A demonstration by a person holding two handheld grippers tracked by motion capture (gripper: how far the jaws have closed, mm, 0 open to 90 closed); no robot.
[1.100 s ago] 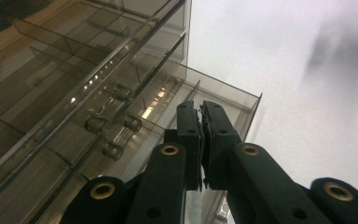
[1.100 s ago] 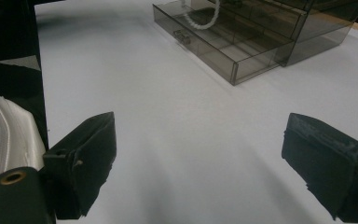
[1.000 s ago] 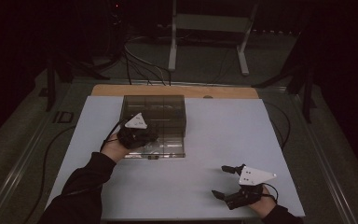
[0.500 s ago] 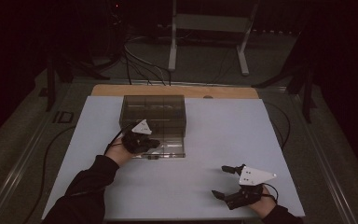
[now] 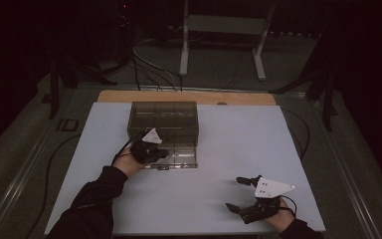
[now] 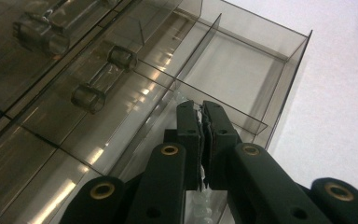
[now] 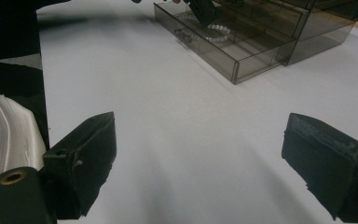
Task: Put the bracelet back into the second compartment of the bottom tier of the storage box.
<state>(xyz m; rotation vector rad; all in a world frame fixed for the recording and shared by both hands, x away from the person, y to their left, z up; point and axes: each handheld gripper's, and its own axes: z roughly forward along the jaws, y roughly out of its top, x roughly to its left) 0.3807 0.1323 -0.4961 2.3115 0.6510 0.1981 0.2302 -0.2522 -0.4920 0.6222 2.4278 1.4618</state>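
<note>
Left tool hangs clenched over the pulled-out drawer of the smoky plastic box near the tabletop's far edge, beads inside; right tool sits released near the front right corner.

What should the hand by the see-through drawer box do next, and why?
Probably lift the left gripper a little, up out of the open drawer. Its jaws look pressed together right above the white bead string lying inside, though whether they pinch the beads is hard to tell. The right gripper rests open on the table, far from the box.
</note>
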